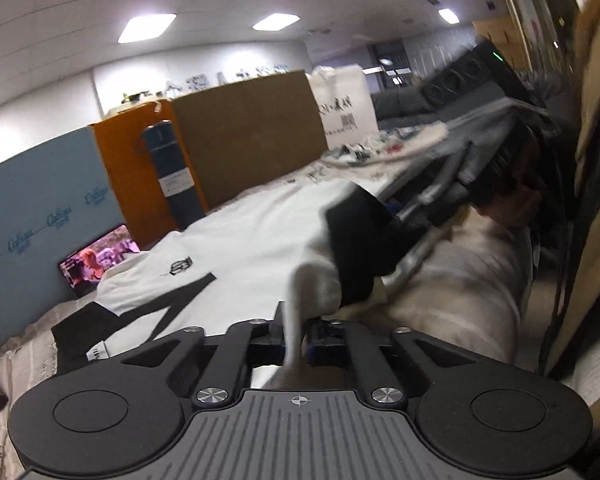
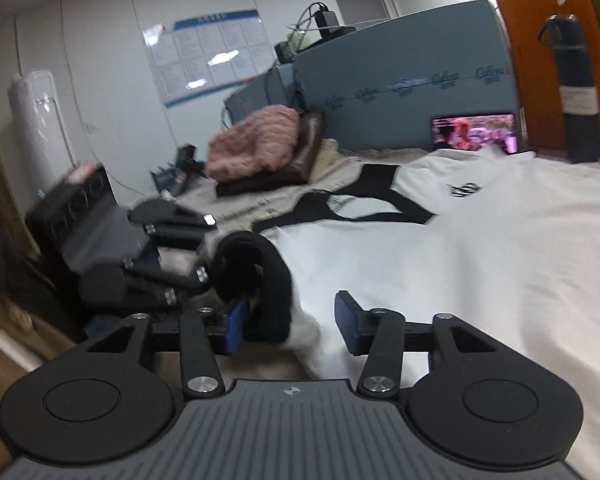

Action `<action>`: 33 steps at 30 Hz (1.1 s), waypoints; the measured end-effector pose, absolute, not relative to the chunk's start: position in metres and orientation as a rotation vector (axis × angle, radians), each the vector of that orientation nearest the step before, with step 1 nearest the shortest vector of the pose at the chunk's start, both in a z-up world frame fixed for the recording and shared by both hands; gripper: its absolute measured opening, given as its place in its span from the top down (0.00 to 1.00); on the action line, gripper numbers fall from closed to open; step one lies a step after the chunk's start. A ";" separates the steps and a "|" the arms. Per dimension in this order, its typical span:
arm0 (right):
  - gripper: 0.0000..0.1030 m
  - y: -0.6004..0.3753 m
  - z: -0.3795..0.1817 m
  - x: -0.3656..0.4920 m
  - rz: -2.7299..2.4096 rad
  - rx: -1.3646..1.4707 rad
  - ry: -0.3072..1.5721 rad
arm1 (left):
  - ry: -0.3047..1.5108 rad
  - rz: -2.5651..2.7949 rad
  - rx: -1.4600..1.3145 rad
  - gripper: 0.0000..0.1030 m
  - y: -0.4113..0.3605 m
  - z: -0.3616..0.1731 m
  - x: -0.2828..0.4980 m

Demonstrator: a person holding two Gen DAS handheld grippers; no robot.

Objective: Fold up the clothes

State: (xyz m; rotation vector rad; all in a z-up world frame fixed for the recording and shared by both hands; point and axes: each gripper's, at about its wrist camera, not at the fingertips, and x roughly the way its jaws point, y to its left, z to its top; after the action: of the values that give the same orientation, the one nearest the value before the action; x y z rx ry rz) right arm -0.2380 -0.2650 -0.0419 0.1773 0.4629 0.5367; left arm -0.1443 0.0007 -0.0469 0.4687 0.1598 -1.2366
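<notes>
A white shirt point(image 1: 240, 232) point(image 2: 460, 260) with a black V collar point(image 1: 172, 304) point(image 2: 380, 200) and a small black chest logo lies spread on a cloth-covered surface. One sleeve ends in a black cuff point(image 1: 360, 248) point(image 2: 268, 280) and is lifted off the surface. My left gripper point(image 1: 298, 340) point(image 2: 206, 248) is shut on the white part of that sleeve. My right gripper point(image 2: 292, 320) is open, with the black cuff lying between its blue pads point(image 2: 236, 320), close to the left one.
A small screen point(image 1: 96, 260) point(image 2: 474, 132) plays video against a blue foam board point(image 2: 400, 80). A dark flask point(image 1: 172, 172) point(image 2: 576, 88) stands by an orange board. A cardboard box point(image 1: 252, 136), a pink fluffy bundle point(image 2: 256, 144) and a white bag point(image 1: 348, 100) border the surface.
</notes>
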 end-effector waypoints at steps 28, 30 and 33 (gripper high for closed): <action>0.97 -0.401 -0.024 -0.279 0.182 0.038 0.565 | 0.357 -1.142 0.183 0.96 -0.026 -0.021 -0.041; 0.96 -0.410 -0.028 -0.269 0.157 0.061 0.568 | 0.414 -1.130 0.189 0.91 -0.031 -0.024 -0.025; 0.78 -0.424 -0.033 -0.254 0.118 0.095 0.571 | 0.484 -1.087 0.142 0.83 -0.029 -0.032 -0.003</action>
State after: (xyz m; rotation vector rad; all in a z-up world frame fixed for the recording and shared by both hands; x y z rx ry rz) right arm -0.2536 -0.4240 -0.0326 0.0954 0.5709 0.1180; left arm -0.0026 -0.0295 -0.0325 0.1424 0.4838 -1.0869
